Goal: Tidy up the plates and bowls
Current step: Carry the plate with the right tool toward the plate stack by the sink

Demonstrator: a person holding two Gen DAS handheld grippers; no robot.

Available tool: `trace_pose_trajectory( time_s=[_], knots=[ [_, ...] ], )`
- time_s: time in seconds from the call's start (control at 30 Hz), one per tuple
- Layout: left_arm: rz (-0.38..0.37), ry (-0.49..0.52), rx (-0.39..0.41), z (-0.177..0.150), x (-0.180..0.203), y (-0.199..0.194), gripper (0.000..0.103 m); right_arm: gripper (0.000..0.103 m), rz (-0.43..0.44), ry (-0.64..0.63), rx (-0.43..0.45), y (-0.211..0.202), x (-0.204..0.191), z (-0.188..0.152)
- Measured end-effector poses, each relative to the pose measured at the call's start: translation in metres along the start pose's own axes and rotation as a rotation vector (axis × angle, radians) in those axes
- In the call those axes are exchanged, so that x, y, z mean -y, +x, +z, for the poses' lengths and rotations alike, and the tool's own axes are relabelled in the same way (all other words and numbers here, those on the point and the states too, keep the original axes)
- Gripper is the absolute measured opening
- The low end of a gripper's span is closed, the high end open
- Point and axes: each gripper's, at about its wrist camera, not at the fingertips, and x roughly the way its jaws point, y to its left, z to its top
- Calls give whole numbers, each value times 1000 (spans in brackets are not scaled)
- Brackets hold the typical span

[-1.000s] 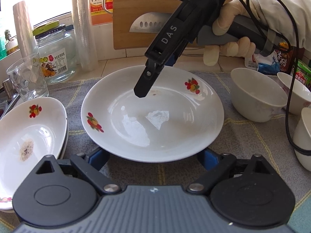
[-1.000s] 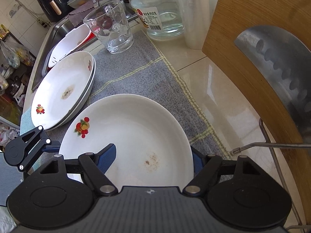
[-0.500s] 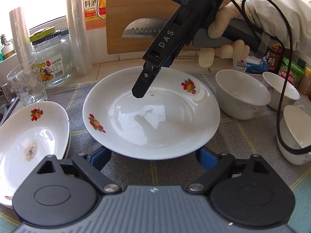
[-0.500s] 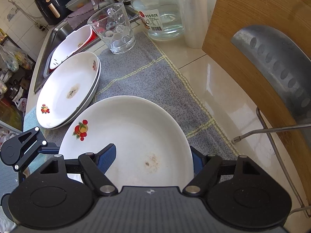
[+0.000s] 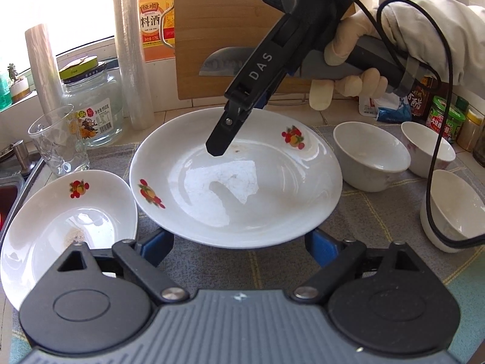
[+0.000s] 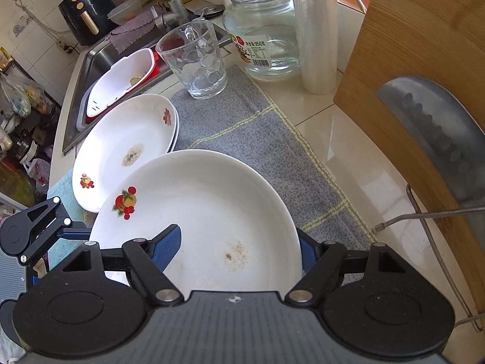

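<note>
Above the grey mat [image 6: 257, 139] on the tabletop [image 6: 357, 157], a white plate [image 5: 236, 179], round, shallow, fruit decals on rim, small brown residue spot in the well. It sits near level, slightly tilted, no clear long axis. Right tongs [image 6: 239, 245] grip its far rim: one blue pad over the inside, one beneath. Left tongs [image 5: 239, 239] stand wide under its near edge, pads beside the rim; contact cannot be told. Left of it, a stack of plates [image 5: 60, 221], top one soiled. Right, three white bowls [image 5: 371, 159]. Glass [image 6: 194, 60], jar [image 6: 263, 30], cutting board [image 6: 424, 75] behind.
</note>
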Motion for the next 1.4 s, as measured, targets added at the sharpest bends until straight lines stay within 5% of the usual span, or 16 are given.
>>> trace_pose_trajectory(
  time_s=[0.5,1.4],
  knots=[
    [65,-56,31,-9,-37,-43,93,83,23,-93,1,15,-52,47],
    [198,-192,-31,-44,-106,-81,93,83,136,-205,-66,102,-126,112]
  ],
)
